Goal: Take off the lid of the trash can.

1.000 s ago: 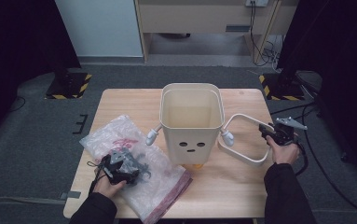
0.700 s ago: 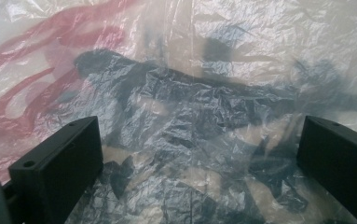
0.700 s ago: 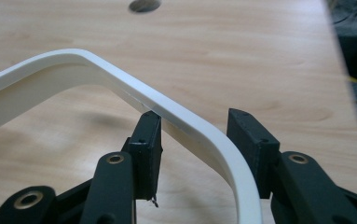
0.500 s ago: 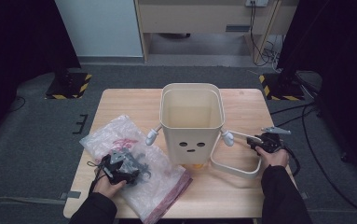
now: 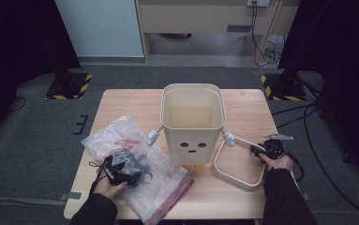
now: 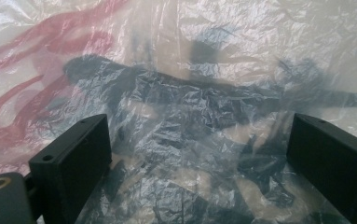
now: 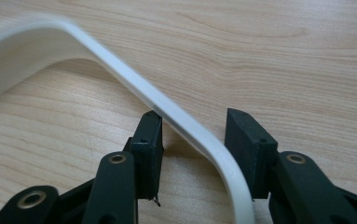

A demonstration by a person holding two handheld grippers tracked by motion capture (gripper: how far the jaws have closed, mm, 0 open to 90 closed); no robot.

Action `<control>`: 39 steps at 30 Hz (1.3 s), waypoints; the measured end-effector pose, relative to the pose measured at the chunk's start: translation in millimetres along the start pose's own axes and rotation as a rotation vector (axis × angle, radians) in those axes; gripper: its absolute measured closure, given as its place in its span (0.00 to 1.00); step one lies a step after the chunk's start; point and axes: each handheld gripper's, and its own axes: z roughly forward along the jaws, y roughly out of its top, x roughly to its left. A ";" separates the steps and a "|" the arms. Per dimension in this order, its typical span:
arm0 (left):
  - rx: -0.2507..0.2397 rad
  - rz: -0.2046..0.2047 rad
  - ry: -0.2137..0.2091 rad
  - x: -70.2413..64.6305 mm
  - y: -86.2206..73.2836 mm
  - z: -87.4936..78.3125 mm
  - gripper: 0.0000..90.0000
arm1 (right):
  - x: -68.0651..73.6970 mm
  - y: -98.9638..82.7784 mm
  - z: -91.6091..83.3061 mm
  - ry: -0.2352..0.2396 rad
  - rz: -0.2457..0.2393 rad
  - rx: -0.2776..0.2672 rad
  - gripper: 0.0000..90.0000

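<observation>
The cream bin point(image 5: 193, 124), with a face printed on its near wall, stands upright at the middle of the wooden table point(image 5: 121, 101). Its white loop handle point(image 5: 237, 176) is swung down to the right and lies on the tabletop near the right edge.

Right gripper point(image 5: 260, 150): positioned at the far right part of the handle loop. In the right gripper view the white handle point(image 7: 181, 123) runs between the jaws; the left pad sits against it, while a gap shows between the handle and the right pad. The jaws are partly apart and have just been closing a little; no firm clamp on the handle is evident.

Left gripper point(image 5: 137, 165): set down on the clear plastic bag point(image 5: 121, 136), which lies crumpled on the left near part of the table, just beside the bin. In the left gripper view the jaws stand wide apart over the bag point(image 6: 190, 116), having just closed slightly, with film and red print beneath them. Nothing is pinched.
</observation>
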 end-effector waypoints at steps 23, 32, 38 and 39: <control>-0.236 -0.293 0.192 44.0 4.5 -58.8 0.28 | 9.4 -5.8 -25.0 0.031 -0.006 -0.061 0.36; -0.243 -0.391 0.311 74.6 -10.8 -56.3 0.36 | 10.6 0.0 -29.6 0.035 -0.007 -0.104 0.32; -0.151 -0.395 0.347 79.2 -18.1 -43.9 0.38 | 13.7 1.2 -25.1 0.039 -0.028 -0.092 0.30; -0.142 -0.391 0.356 79.2 -18.1 -42.9 0.38 | 13.9 1.7 -25.4 0.039 -0.028 -0.093 0.30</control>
